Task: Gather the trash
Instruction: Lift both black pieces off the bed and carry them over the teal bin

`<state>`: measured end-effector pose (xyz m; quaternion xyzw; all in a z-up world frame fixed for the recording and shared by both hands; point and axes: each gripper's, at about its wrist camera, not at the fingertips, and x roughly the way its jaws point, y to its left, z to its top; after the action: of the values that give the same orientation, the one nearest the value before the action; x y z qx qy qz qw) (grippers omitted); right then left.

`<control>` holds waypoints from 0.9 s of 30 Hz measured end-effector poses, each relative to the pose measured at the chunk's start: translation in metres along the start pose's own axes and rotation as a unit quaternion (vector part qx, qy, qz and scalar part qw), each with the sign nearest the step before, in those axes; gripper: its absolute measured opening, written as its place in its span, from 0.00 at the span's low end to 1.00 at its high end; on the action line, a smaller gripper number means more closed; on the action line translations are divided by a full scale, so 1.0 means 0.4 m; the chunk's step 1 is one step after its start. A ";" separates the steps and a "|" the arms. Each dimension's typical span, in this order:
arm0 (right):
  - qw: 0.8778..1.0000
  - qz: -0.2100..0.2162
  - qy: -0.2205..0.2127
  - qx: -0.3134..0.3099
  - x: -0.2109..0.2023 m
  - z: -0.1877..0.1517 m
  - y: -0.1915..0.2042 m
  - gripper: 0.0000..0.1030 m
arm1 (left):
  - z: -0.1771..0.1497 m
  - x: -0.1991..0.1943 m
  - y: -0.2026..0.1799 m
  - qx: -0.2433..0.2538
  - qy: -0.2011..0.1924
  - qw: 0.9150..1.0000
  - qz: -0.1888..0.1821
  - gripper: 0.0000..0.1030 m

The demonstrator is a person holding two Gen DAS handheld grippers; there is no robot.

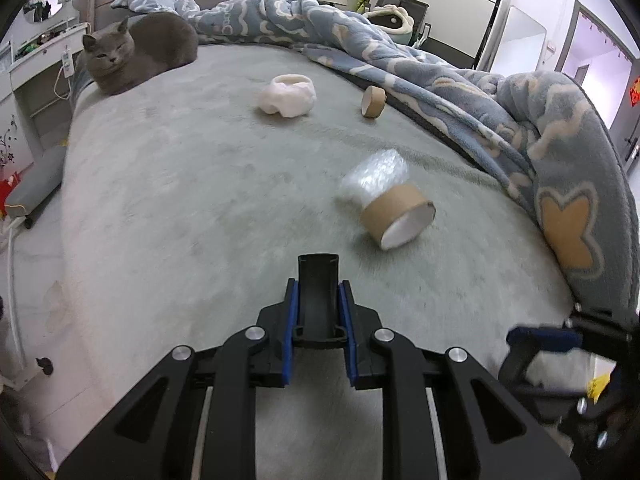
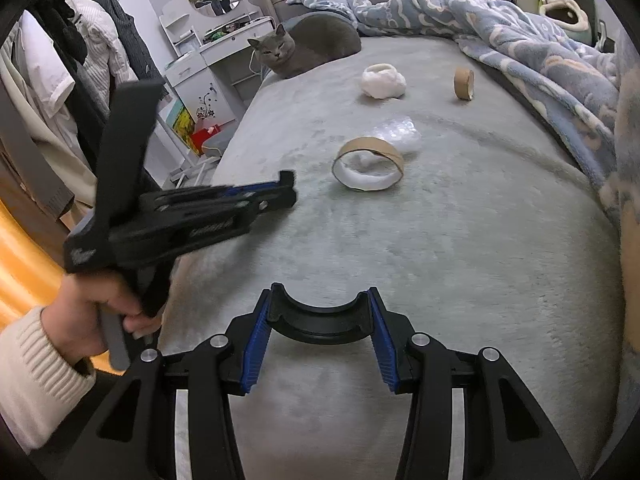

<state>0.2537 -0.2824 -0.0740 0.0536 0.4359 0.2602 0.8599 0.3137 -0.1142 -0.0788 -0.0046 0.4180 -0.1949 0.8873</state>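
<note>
My left gripper (image 1: 319, 286) is shut on a narrow black plastic channel piece (image 1: 319, 280) that sticks forward between its blue pads. My right gripper (image 2: 320, 296) is shut on a wider black curved plastic piece (image 2: 320, 326) held across its pads. Ahead on the grey bedspread (image 2: 440, 260) lies a cardboard tape core (image 1: 396, 212) (image 2: 368, 164) with crumpled bubble wrap (image 1: 376, 176) (image 2: 396, 132) against it. Farther back sit a white crumpled cup-like lump (image 1: 288, 96) (image 2: 384, 80) and a small cardboard roll (image 1: 373, 101) (image 2: 464, 84). A hand (image 2: 100, 304) carries the left gripper (image 2: 286, 190) at the left.
A grey cat (image 1: 136, 52) (image 2: 308, 44) lies at the bed's far left corner. A blue patterned blanket (image 1: 460, 92) (image 2: 540, 40) is bunched along the right side and back. A white dresser (image 2: 224, 60) and hanging clothes (image 2: 80, 60) stand left of the bed.
</note>
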 end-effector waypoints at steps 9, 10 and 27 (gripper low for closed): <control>1.000 -0.003 -0.008 -0.002 -0.012 -0.025 0.080 0.46 | -0.101 -0.117 0.026 -0.023 0.003 1.000 -0.010 0.21; 1.000 -0.003 -0.008 -0.003 -0.014 -0.028 0.087 0.46 | -0.113 -0.130 0.027 -0.023 0.003 1.000 -0.008 0.21; 1.000 0.013 -0.021 -0.003 -0.076 -0.157 0.252 0.46 | -0.323 -0.297 0.093 -0.088 0.023 0.996 0.009 0.21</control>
<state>0.1497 -0.2195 -0.0585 0.0623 0.4160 0.2709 0.8658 0.1622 -0.0182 -0.0812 -0.0746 0.4542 -0.1493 0.8751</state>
